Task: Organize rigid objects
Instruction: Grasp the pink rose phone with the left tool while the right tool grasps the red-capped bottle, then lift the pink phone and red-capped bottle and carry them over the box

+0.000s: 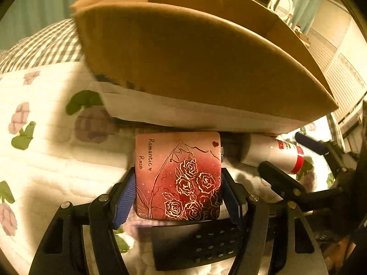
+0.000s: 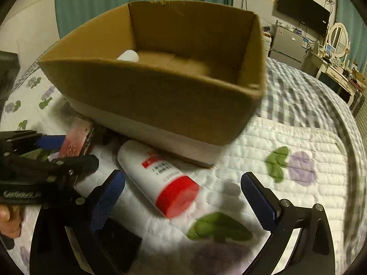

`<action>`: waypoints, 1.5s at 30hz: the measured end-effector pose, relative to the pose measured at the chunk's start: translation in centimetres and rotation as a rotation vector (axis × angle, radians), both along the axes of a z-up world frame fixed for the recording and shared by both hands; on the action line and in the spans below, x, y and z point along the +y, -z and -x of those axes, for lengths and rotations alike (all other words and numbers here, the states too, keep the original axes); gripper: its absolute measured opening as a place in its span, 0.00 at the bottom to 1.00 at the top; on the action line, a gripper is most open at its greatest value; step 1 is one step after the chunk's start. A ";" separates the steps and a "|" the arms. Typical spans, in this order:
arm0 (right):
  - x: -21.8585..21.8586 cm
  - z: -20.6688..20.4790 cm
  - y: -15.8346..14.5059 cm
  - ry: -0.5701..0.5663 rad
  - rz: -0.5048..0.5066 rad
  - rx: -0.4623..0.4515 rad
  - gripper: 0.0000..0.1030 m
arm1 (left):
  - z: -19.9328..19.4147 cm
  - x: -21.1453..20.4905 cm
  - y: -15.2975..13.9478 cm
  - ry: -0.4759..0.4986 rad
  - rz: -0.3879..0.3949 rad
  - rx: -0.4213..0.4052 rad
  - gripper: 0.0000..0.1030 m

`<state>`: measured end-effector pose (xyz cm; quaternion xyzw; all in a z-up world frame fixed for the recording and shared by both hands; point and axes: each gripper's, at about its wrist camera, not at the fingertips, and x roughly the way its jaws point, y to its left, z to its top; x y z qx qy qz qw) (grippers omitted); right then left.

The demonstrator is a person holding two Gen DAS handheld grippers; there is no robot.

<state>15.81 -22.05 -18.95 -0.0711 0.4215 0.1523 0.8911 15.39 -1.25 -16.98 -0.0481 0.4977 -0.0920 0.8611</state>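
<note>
My left gripper (image 1: 177,197) is shut on a red "Romantic Rose" tin (image 1: 179,176), held just in front of the cardboard box (image 1: 195,61); the tin also shows in the right wrist view (image 2: 76,141). A white bottle with a red cap (image 2: 158,178) lies on the quilt next to the box; it also shows in the left wrist view (image 1: 273,153). My right gripper (image 2: 183,197) is open around the bottle's cap end, a little above it. A white rounded object (image 2: 127,56) sits inside the box.
A black remote with number keys (image 1: 201,243) lies on the floral quilt (image 2: 286,137) under the left gripper. The box (image 2: 160,80) stands open on the bed. A dresser, mirror and TV stand at the far right.
</note>
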 end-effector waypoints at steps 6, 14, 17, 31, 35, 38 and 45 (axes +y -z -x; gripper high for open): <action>2.3 0.5 1.0 -0.056 0.057 0.025 0.55 | 1.5 2.2 -1.2 -0.024 -0.019 -0.029 0.68; 2.1 3.1 0.1 -0.014 0.003 0.032 0.37 | 4.7 4.9 -2.7 -0.049 -0.050 -0.074 0.68; 2.1 4.8 -0.1 0.031 -0.025 0.022 0.35 | 6.7 6.0 -3.2 -0.044 -0.052 -0.095 0.68; 3.0 12.1 -3.8 0.117 -0.056 -0.101 0.35 | 8.7 4.1 -7.6 -0.054 -0.042 -0.182 0.68; 2.9 13.2 -4.8 0.138 -0.065 -0.118 0.35 | 9.8 4.5 -9.2 -0.057 -0.039 -0.211 0.68; 2.8 14.2 -5.6 0.146 -0.072 -0.138 0.35 | 10.7 4.5 -10.4 -0.054 -0.035 -0.234 0.68; 2.3 16.8 -9.5 0.175 -0.110 -0.224 0.35 | 12.7 4.1 -13.7 -0.039 -0.026 -0.306 0.68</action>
